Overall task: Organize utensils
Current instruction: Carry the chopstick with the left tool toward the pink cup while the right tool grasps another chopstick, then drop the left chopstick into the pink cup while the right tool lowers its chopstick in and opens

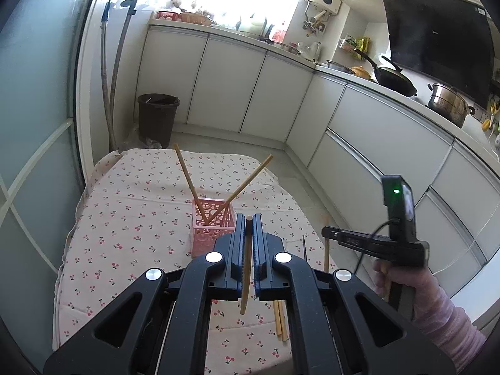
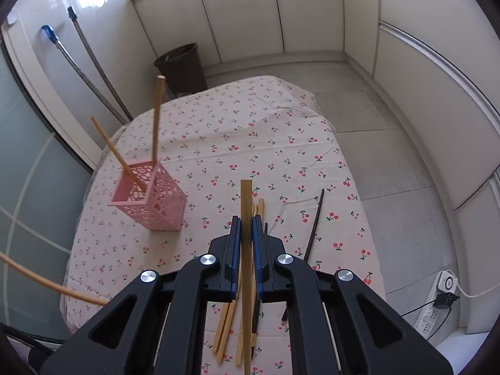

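A pink perforated holder (image 1: 213, 225) (image 2: 150, 198) stands on the cherry-print tablecloth (image 1: 134, 218) (image 2: 250, 143) with two wooden chopsticks (image 1: 187, 175) (image 2: 156, 115) leaning in it. My left gripper (image 1: 249, 222) is shut on a wooden chopstick (image 1: 247, 268), just right of and nearer than the holder. My right gripper (image 2: 246, 223) is shut on a wooden chopstick (image 2: 246, 206), held above loose wooden chopsticks (image 2: 226, 322) lying on the cloth. The right gripper's body also shows in the left wrist view (image 1: 375, 240), its fingers hidden. The left gripper's chopstick enters the right wrist view at lower left (image 2: 47, 284).
A dark chopstick (image 2: 314, 225) lies on the cloth right of the loose ones. More loose chopsticks (image 1: 279, 318) lie under the left gripper. A dark bin (image 1: 157, 118) stands beyond the table. White cabinets (image 1: 375, 143), mop handles (image 2: 90, 75) and a power strip (image 2: 437, 306) surround it.
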`<action>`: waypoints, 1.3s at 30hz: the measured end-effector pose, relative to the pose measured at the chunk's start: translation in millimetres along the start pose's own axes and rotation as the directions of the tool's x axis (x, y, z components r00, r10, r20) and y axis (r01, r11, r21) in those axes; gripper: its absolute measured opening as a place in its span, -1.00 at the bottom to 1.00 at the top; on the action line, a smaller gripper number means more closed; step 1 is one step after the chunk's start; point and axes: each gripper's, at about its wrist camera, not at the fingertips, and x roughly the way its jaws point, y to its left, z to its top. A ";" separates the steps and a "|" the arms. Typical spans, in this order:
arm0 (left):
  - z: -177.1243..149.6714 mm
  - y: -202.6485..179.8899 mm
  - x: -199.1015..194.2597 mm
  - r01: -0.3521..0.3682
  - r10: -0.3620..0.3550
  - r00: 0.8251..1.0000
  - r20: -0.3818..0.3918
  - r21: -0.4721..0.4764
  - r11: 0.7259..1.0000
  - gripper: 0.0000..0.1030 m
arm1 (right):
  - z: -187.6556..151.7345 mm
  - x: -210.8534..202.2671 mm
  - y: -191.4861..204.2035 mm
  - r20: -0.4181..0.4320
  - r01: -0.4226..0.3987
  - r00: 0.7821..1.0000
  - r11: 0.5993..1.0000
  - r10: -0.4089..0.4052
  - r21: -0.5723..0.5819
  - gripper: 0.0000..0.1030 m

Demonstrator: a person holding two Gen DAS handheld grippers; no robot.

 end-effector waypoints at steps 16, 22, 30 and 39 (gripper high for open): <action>76.8 -4.8 -12.1 -0.065 0.071 0.983 0.170 -0.039 0.997 -0.93 | 52.9 -110.3 27.9 0.288 -0.199 0.939 0.980 0.186 0.018 -0.85; 110.8 9.4 10.2 -0.109 0.129 0.967 0.220 -0.100 0.989 -0.92 | 80.7 -113.8 40.4 0.337 -0.255 0.912 0.967 0.235 0.016 -0.85; 113.0 37.1 76.7 -0.143 0.161 0.981 0.108 -0.155 0.978 -0.76 | 97.8 -80.9 51.0 0.306 -0.273 0.919 0.961 0.248 0.040 -0.85; 101.6 58.4 22.5 -0.152 0.199 0.967 0.159 -0.268 0.951 -0.25 | 99.5 -57.6 63.4 0.283 -0.229 0.937 0.972 0.206 0.050 -0.85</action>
